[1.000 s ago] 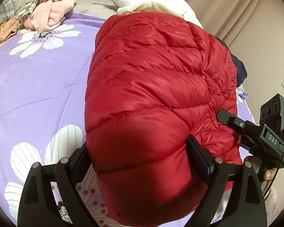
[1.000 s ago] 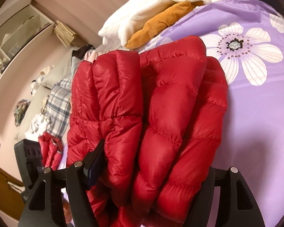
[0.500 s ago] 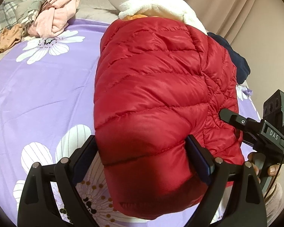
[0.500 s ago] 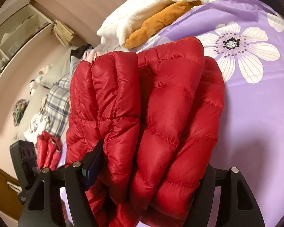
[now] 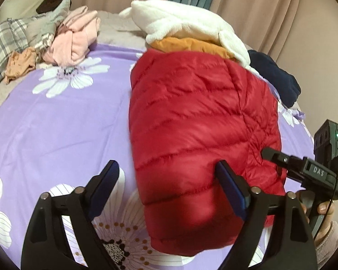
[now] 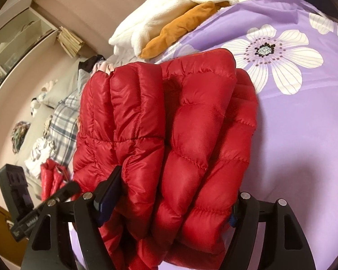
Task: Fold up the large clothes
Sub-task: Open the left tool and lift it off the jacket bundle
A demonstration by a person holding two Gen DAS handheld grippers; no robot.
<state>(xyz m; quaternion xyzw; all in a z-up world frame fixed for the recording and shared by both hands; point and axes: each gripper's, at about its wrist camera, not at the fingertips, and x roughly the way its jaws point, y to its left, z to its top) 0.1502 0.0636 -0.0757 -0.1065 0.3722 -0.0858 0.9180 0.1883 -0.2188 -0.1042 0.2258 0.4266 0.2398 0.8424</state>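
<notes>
A red puffer jacket (image 5: pixel 191 135) lies folded into a thick bundle on the purple flowered bedspread (image 5: pixel 56 123). My left gripper (image 5: pixel 166 173) is at its near end, jaws closing. Its left pad (image 5: pixel 106 180) stands clear of the fabric and its right pad (image 5: pixel 229 186) lies against the jacket's side. My right gripper (image 6: pixel 173 193) holds the bundle's other end (image 6: pixel 180 135), jaws opening slowly. Its left pad (image 6: pixel 110 189) still presses into the padding and the right one is hidden behind the fabric. Each gripper shows in the other's view: the right gripper (image 5: pixel 304 171) held by a hand (image 5: pixel 322 209), the left gripper (image 6: pixel 18 193).
Just beyond the jacket lies a white fleece blanket (image 5: pixel 187 22) on an orange garment (image 5: pixel 187 45), with a dark navy garment (image 5: pixel 275 76) to its right. Pink clothes (image 5: pixel 74 38) and plaid fabric (image 5: pixel 4 45) are piled at the far left. Curtains and a wall stand behind the bed.
My left gripper has drawn back and upward, and its left pad has come off the jacket, which now sits further right in its view. The right gripper's view has hardly changed.
</notes>
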